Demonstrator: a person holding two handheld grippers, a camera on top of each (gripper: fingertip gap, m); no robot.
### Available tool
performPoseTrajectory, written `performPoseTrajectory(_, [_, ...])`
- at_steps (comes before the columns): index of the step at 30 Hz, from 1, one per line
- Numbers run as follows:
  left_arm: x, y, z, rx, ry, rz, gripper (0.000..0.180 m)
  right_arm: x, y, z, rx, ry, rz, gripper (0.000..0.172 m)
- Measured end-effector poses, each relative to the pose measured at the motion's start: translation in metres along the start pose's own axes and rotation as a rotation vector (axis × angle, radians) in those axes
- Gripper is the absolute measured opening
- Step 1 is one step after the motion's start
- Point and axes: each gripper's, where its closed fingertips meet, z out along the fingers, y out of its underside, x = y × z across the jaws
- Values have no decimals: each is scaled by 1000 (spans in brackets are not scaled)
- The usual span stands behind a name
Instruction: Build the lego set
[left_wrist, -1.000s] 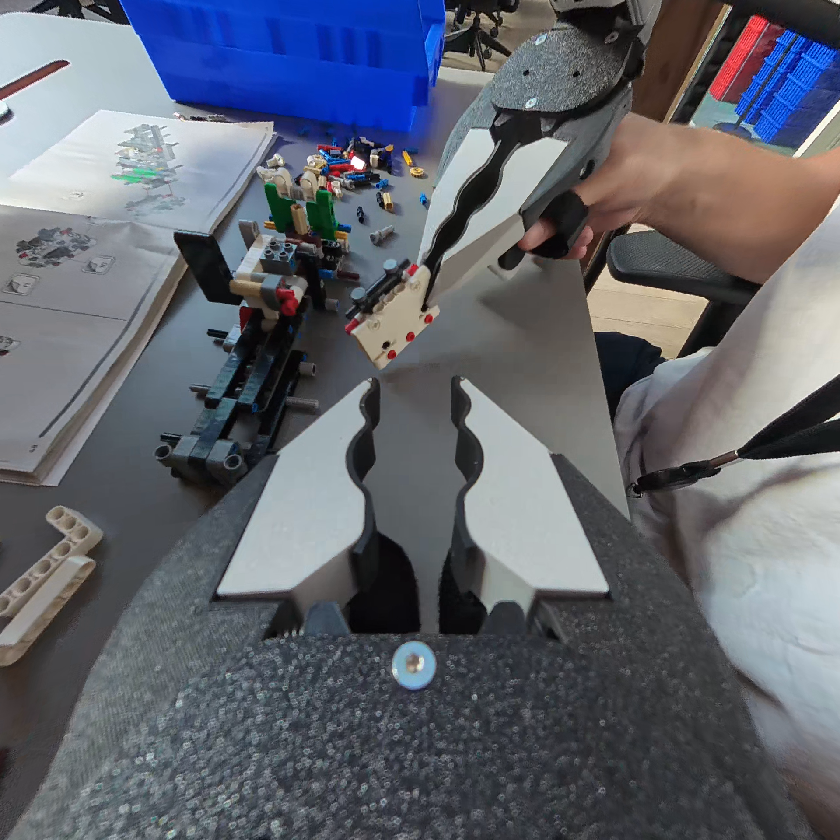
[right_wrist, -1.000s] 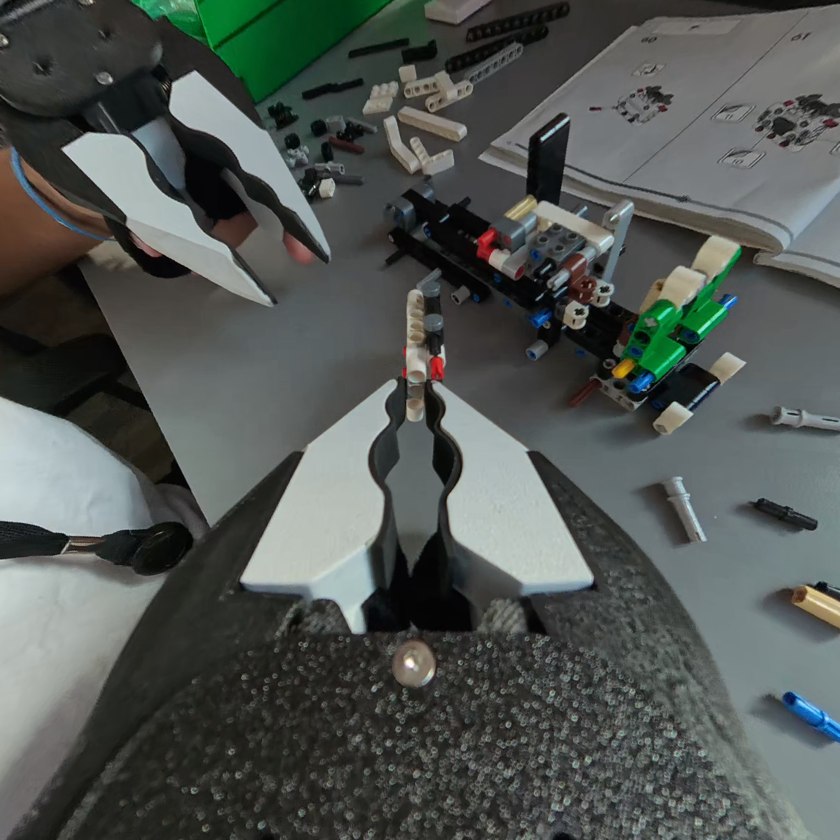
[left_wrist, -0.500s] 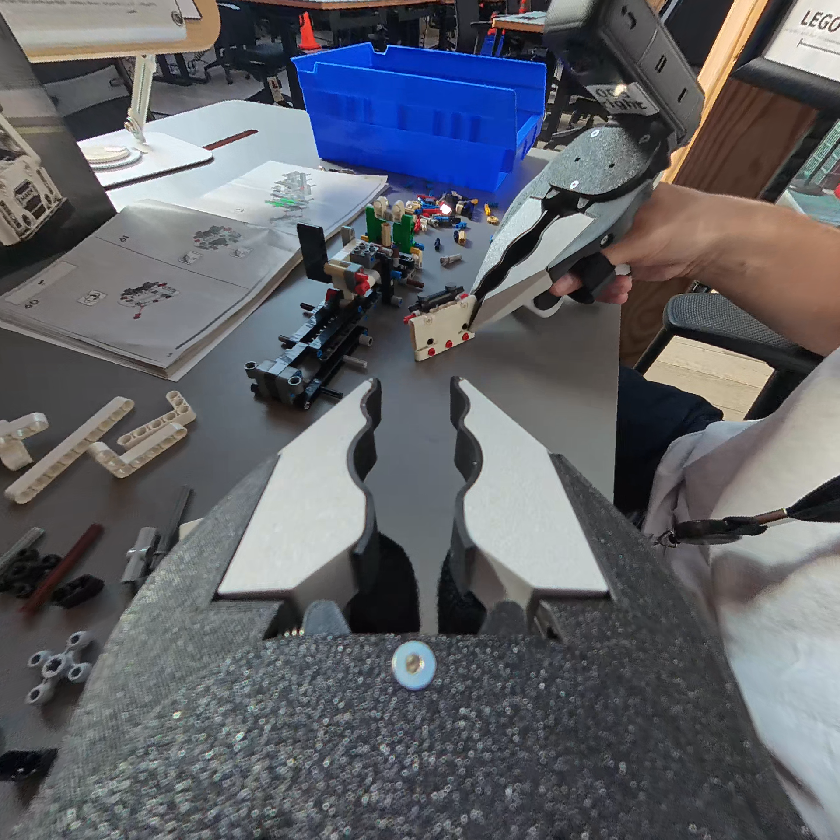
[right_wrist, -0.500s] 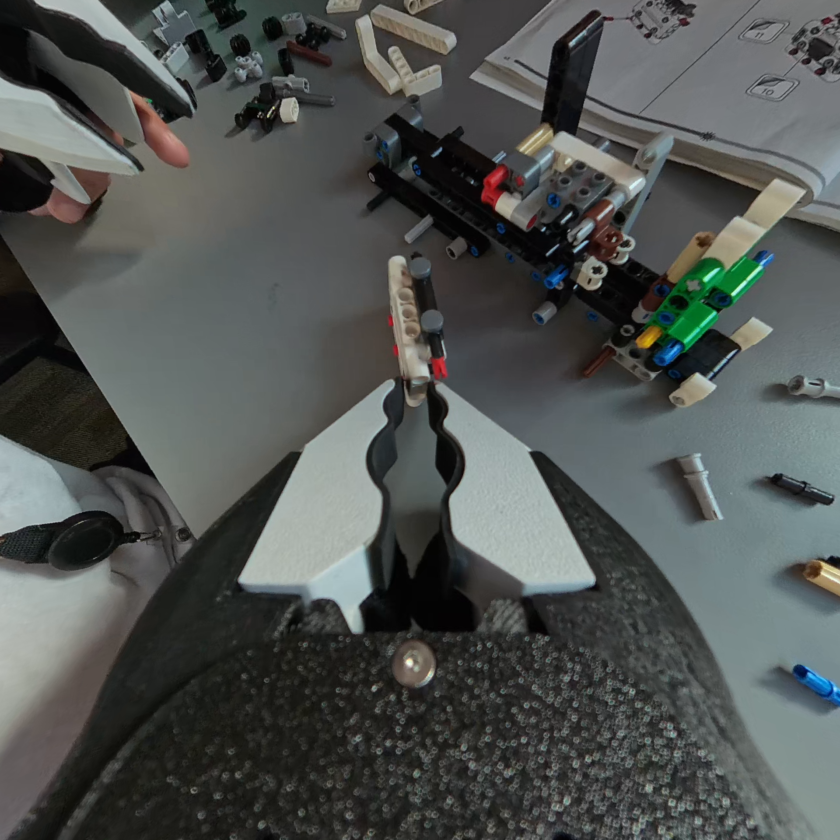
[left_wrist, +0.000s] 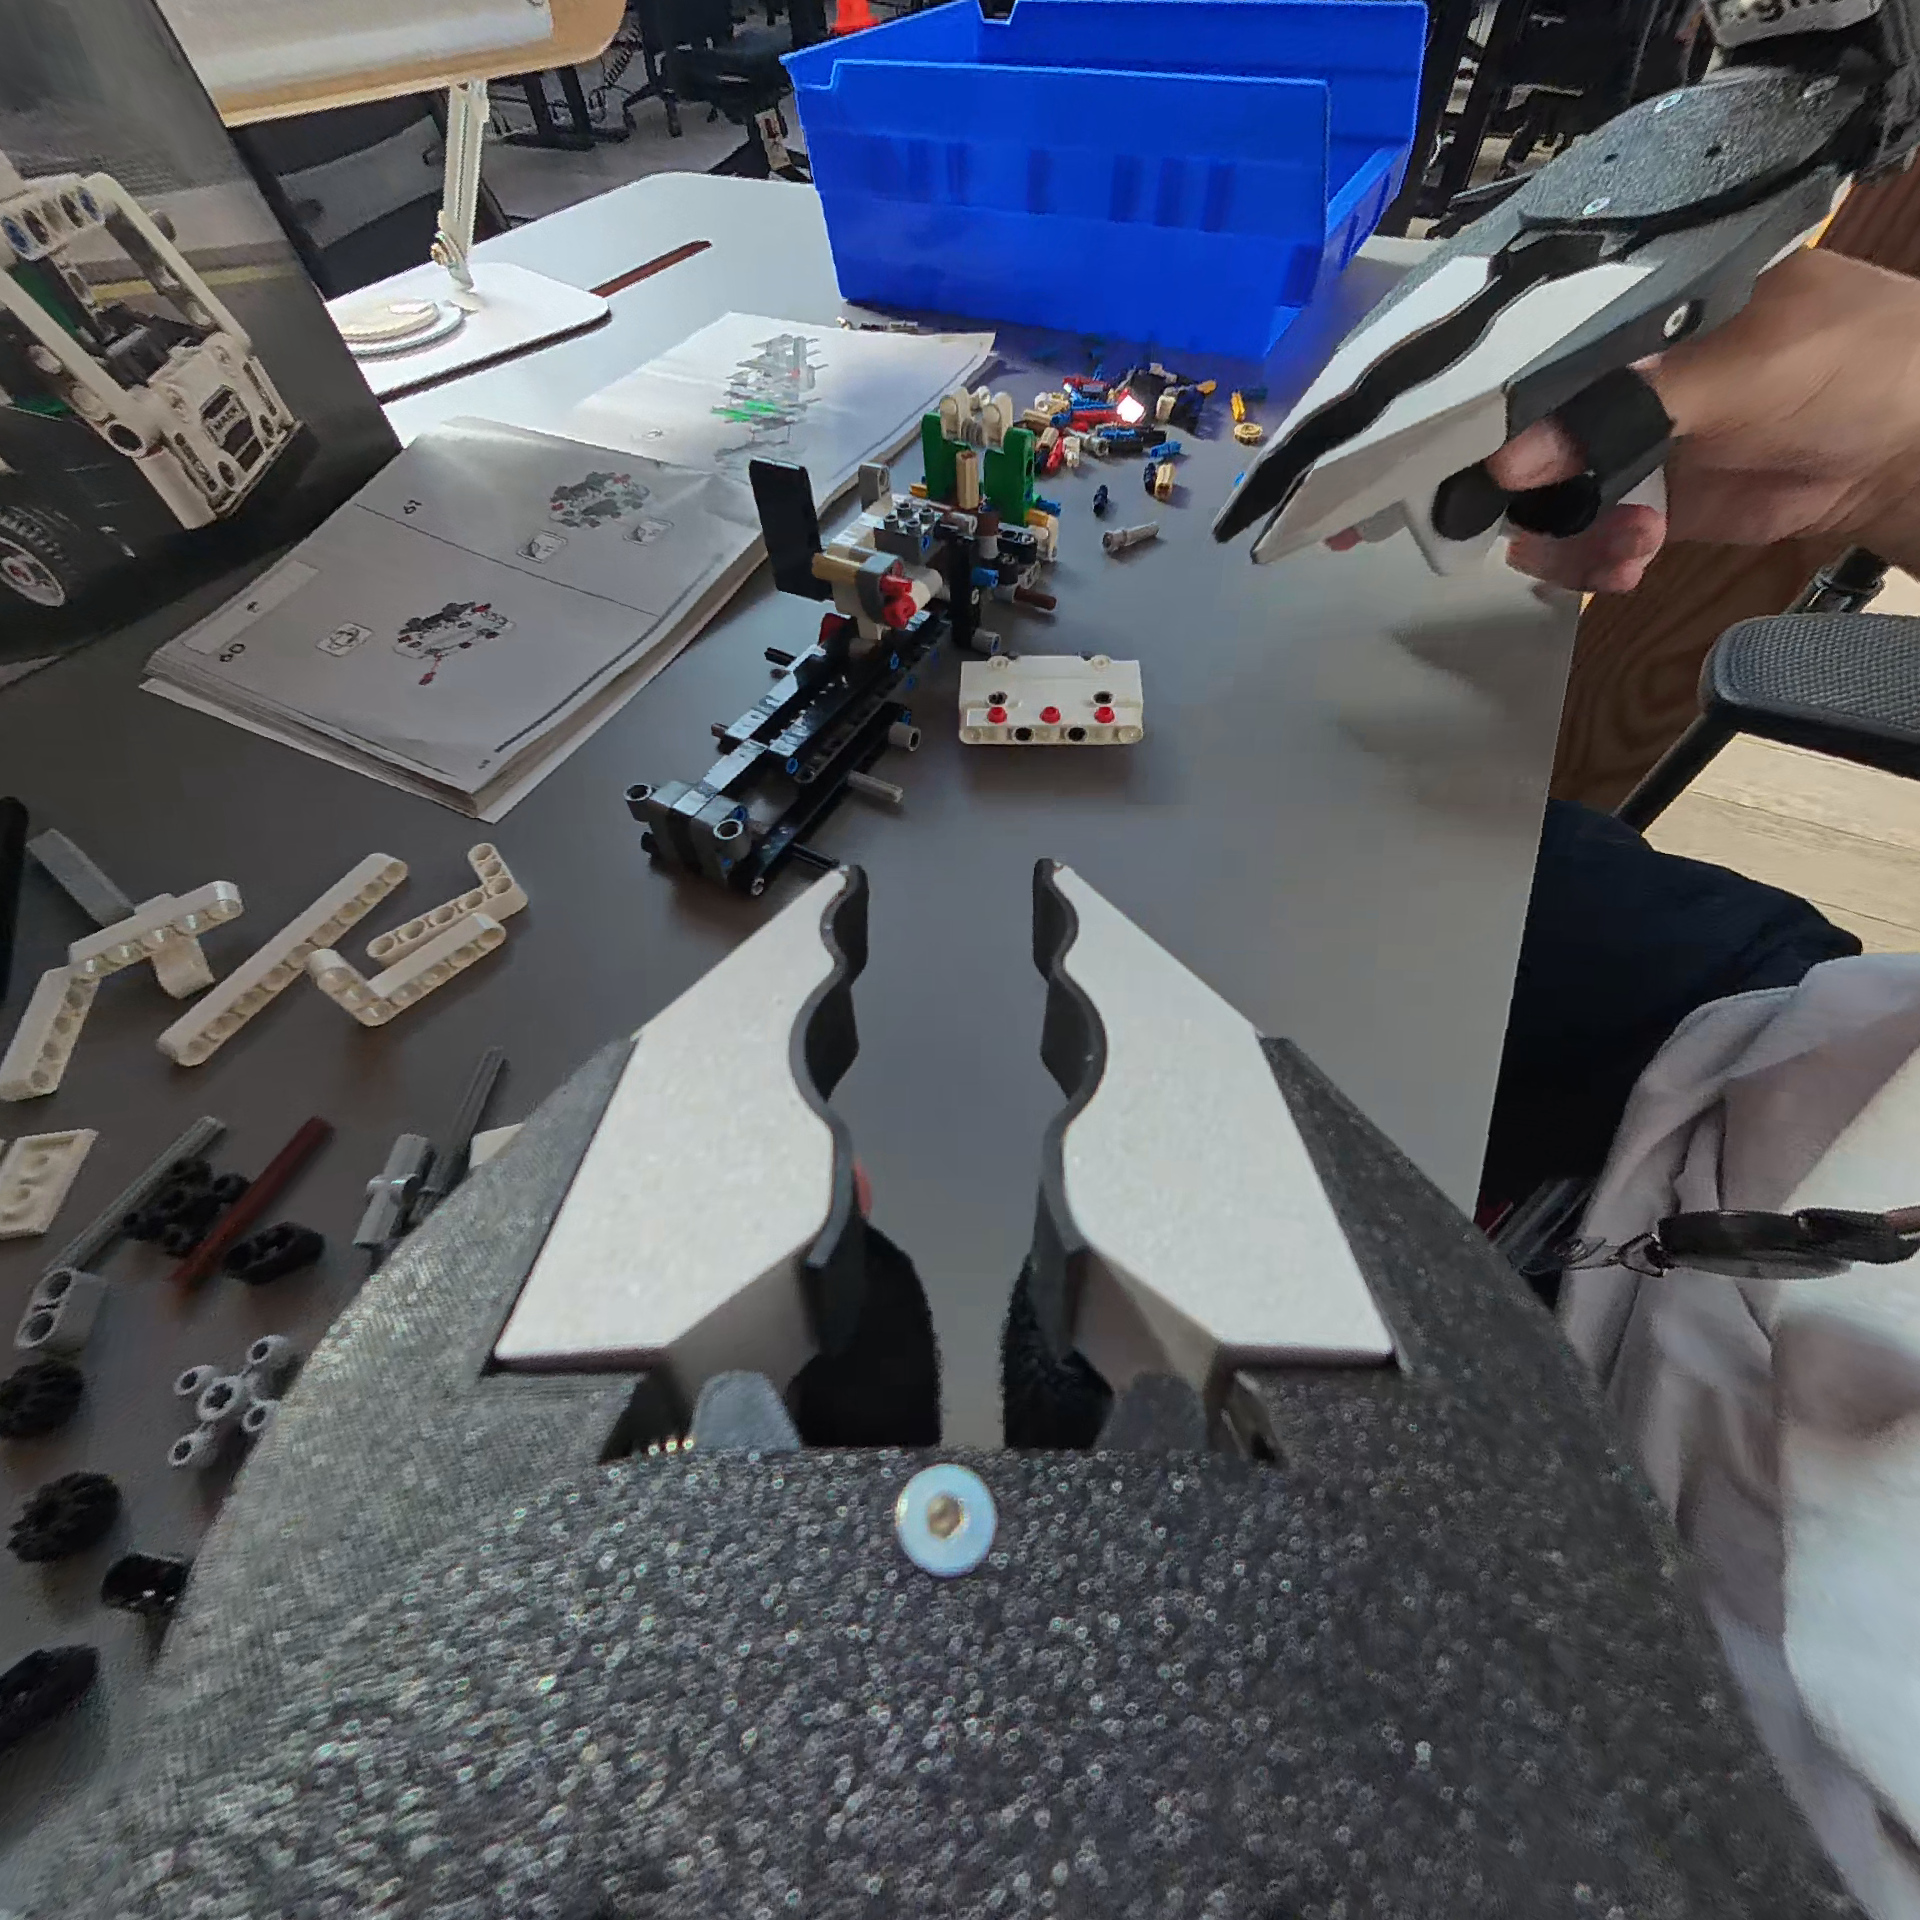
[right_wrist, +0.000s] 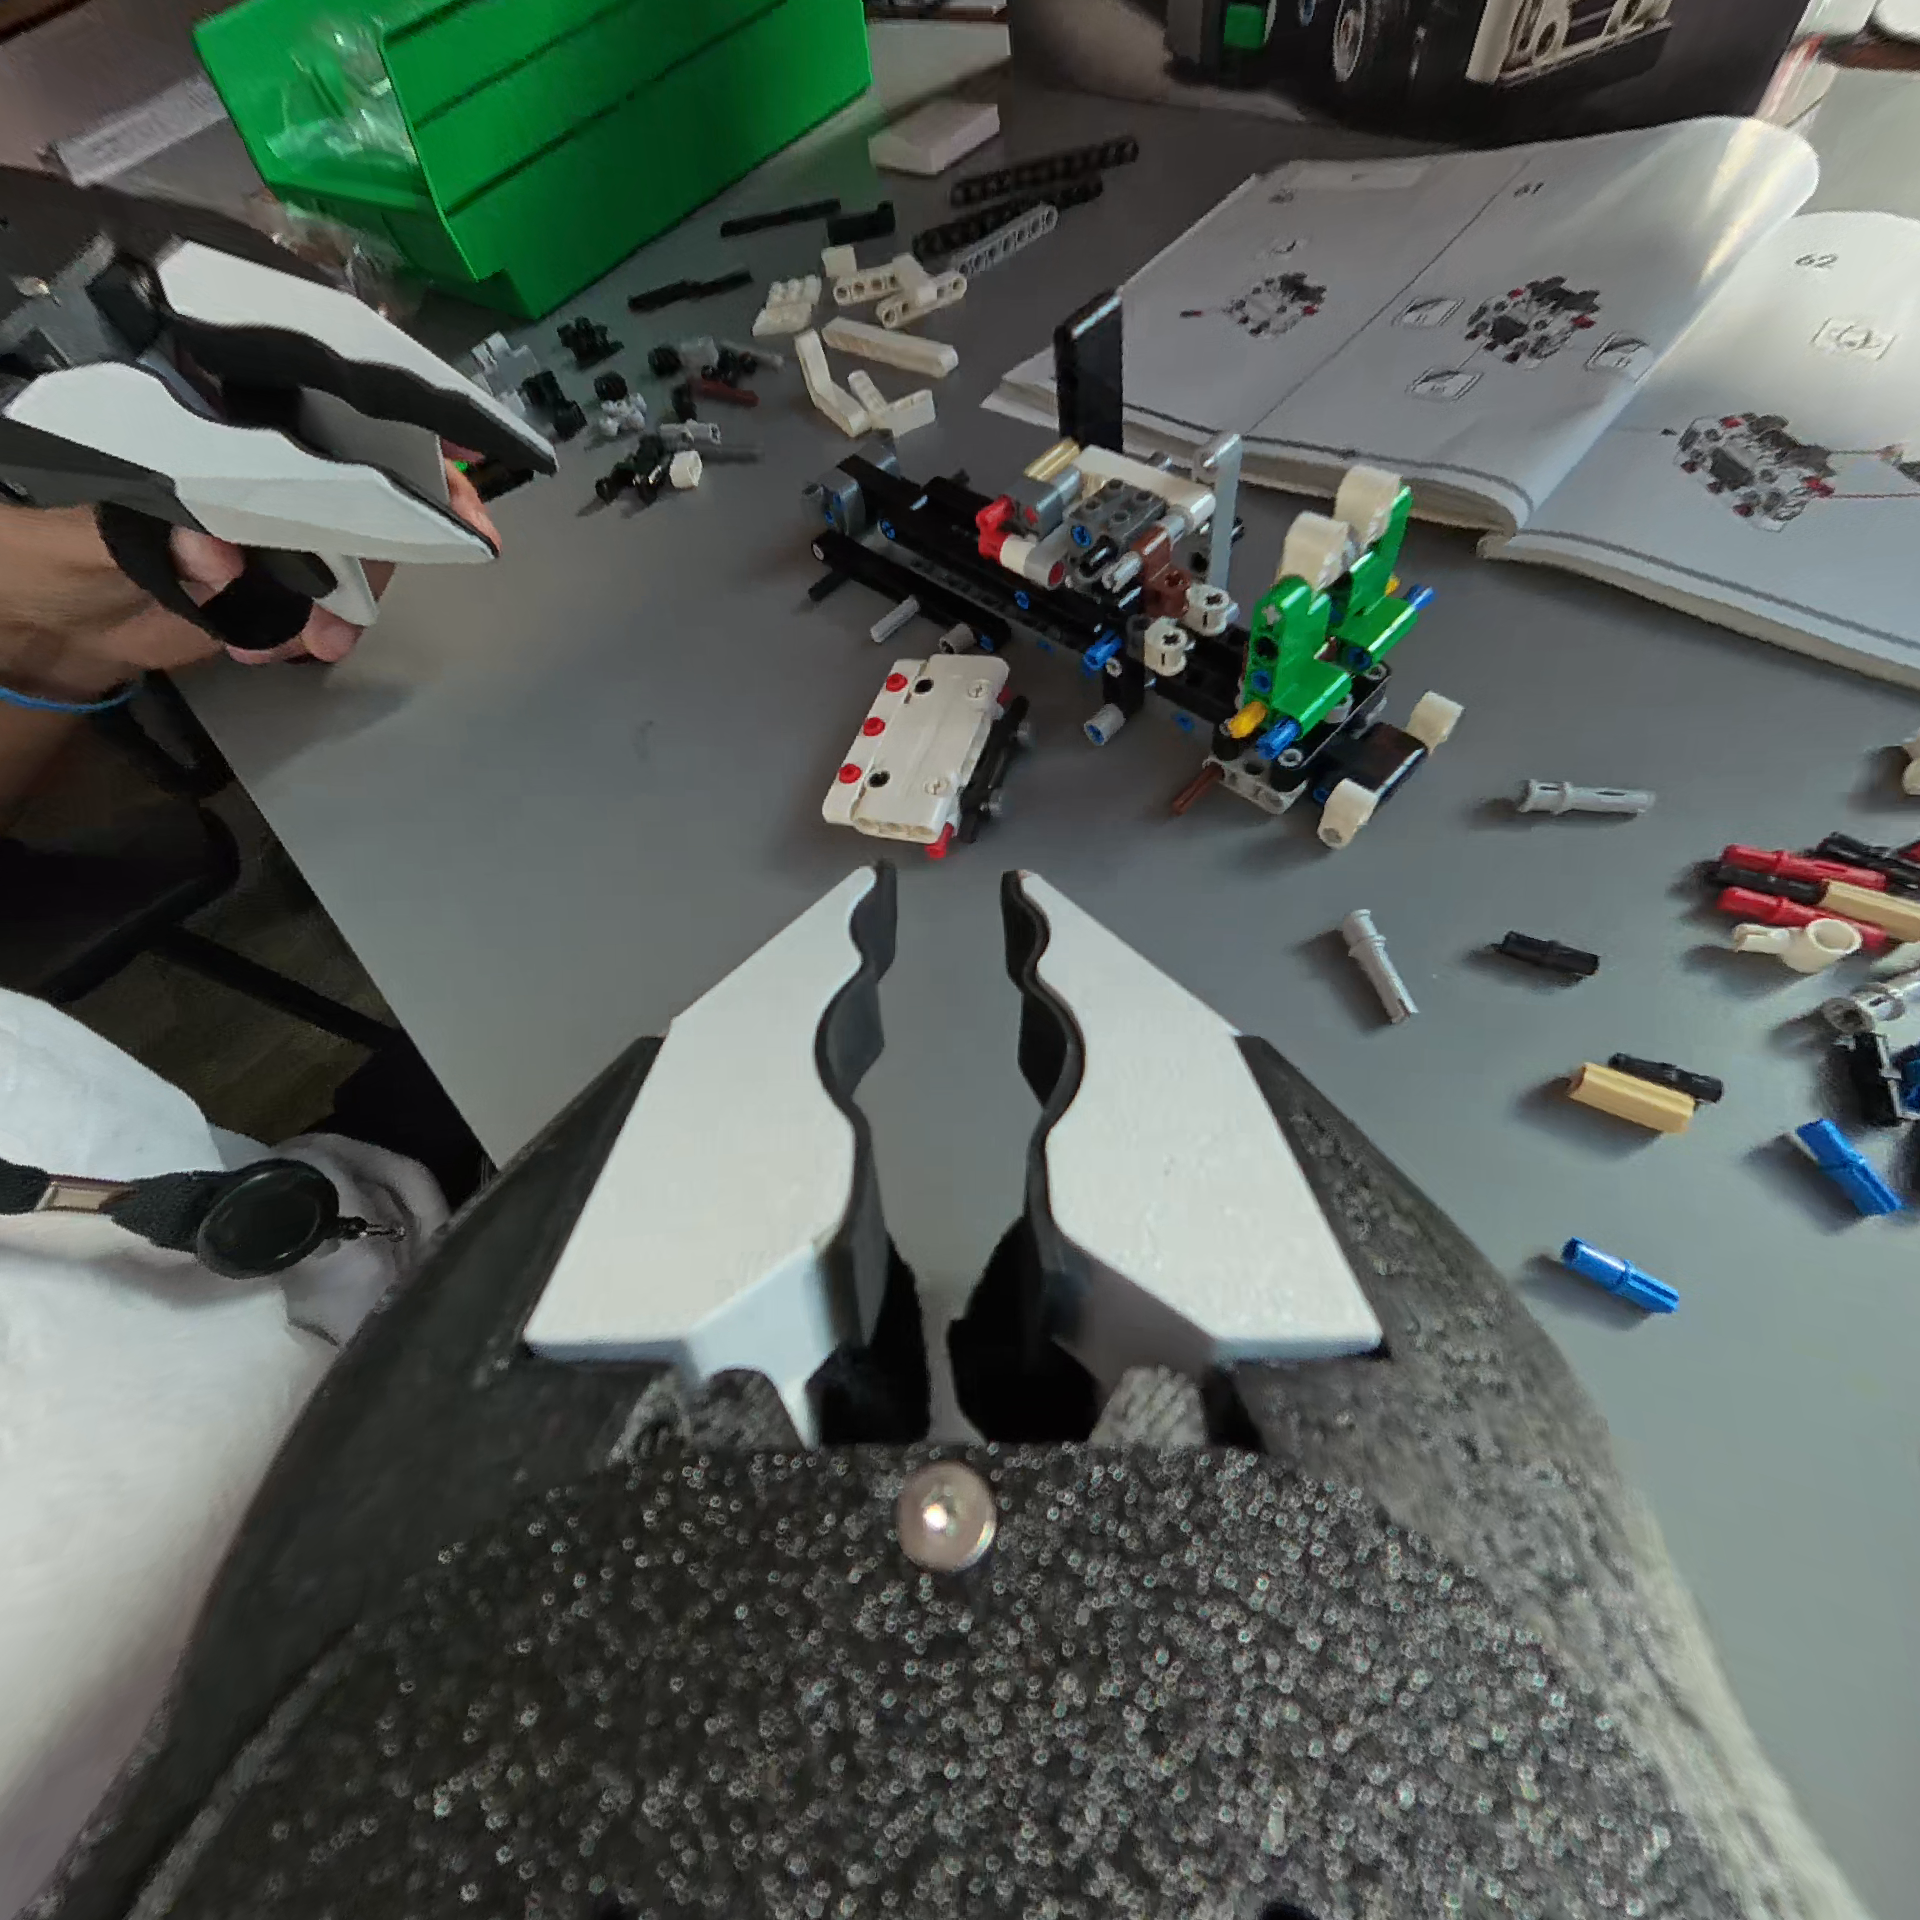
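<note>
Blue bin sits at twelve o'clock on the grey table, a scatter of small coloured pins just in front of it, and an open manual lies out at ten o'clock. White beams lie loose at nine o'clock with black gears and grey connectors below them at eight. From the other side, a green bin sits at eleven o'clock and blue pins at four.

Matt grey table, glossy plastic bricks, paper manual.
</note>
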Motion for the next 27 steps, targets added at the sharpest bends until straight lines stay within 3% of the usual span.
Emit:
performPoseTrajectory(1, [0,1,0,-5,-7,4,30,3,-6,-4,49,-3,19,23])
performPoseTrajectory(4, [0,5,4,-37,-7,7,31,8,-14,-16,121,-29,90,22])
performPoseTrajectory(7, [8,9,19,-100,31,-7,43,19,-3,-21,69,19,100,21])
performPoseTrajectory(15, [32,-7,94,-182,18,36,67,20,3,-28,136,-19,171,18])
performPoseTrajectory(23, [24,4,113,-294,-54,-3,69,16,1,-35,170,-137,249,17])
performPoseTrajectory(27, [25,11,116,-339,-53,-1,56,9,5,-34,147,-139,201,16])
